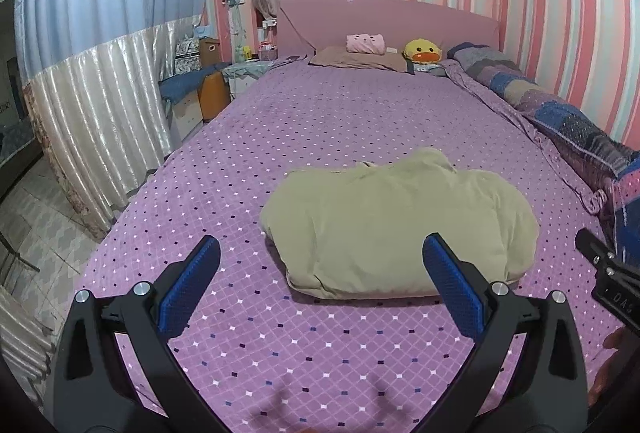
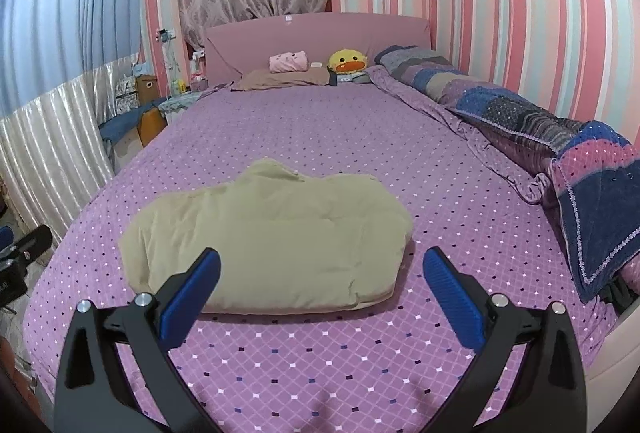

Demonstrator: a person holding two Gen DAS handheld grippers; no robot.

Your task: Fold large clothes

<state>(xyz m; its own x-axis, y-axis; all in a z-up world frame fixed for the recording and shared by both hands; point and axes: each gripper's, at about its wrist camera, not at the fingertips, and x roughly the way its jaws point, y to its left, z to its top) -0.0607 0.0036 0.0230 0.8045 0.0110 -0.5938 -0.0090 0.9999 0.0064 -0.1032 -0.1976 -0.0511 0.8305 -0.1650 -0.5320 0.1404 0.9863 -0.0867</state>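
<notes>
A beige garment [image 1: 396,229] lies folded into a thick rectangular bundle on the purple bedspread [image 1: 320,113]; the right wrist view shows the same garment [image 2: 268,237] left of centre. My left gripper [image 1: 322,253] hovers open above the bed just in front of the bundle's near left side, nothing between its blue pads [image 1: 188,289]. My right gripper [image 2: 322,265] is open too, held over the bundle's near right corner, empty. Part of the right gripper's black body [image 1: 608,273] shows at the right edge of the left wrist view.
A rolled patchwork quilt [image 2: 520,117] runs along the bed's right side by the striped wall. Pillows [image 2: 280,77], a pink plush [image 2: 288,61] and a yellow duck plush [image 2: 347,61] sit by the pink headboard [image 2: 316,37]. Curtains [image 1: 100,73] and a cluttered nightstand [image 1: 240,69] flank the left.
</notes>
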